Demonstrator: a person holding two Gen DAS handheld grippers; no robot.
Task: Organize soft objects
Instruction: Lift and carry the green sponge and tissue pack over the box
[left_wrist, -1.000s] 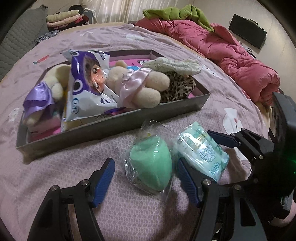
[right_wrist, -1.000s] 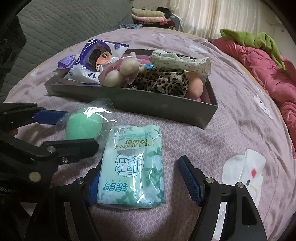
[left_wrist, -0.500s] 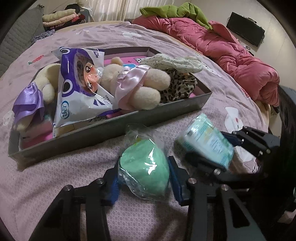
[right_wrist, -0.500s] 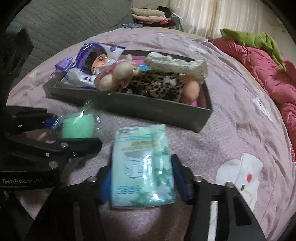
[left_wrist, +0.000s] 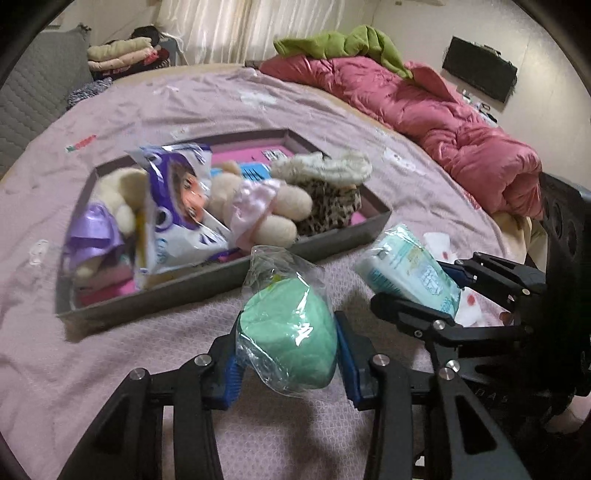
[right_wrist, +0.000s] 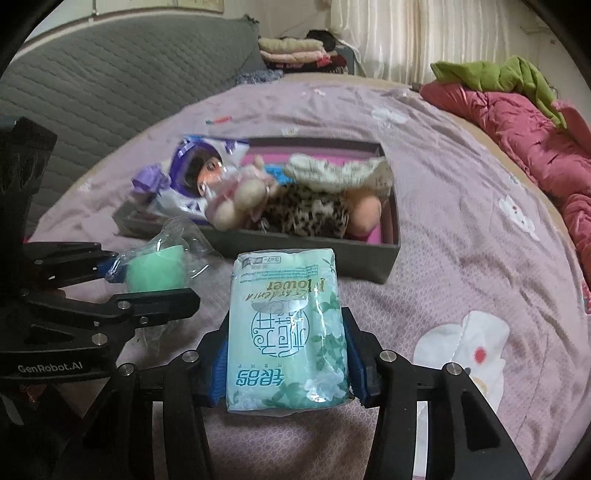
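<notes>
My left gripper is shut on a green sponge in a clear plastic bag and holds it above the bed. The sponge also shows in the right wrist view. My right gripper is shut on a pale green tissue pack, lifted off the sheet; the pack also shows in the left wrist view. Ahead lies a grey tray holding plush toys, a bagged doll and a leopard-print cloth.
The tray sits on a purple bedsheet. A pink quilt with a green garment on top lies at the right. Folded clothes and a grey quilted backrest are at the far left.
Both grippers closed on their items, the left on the sponge bag and the right on the tissue pack, and lifted them off the sheet.
</notes>
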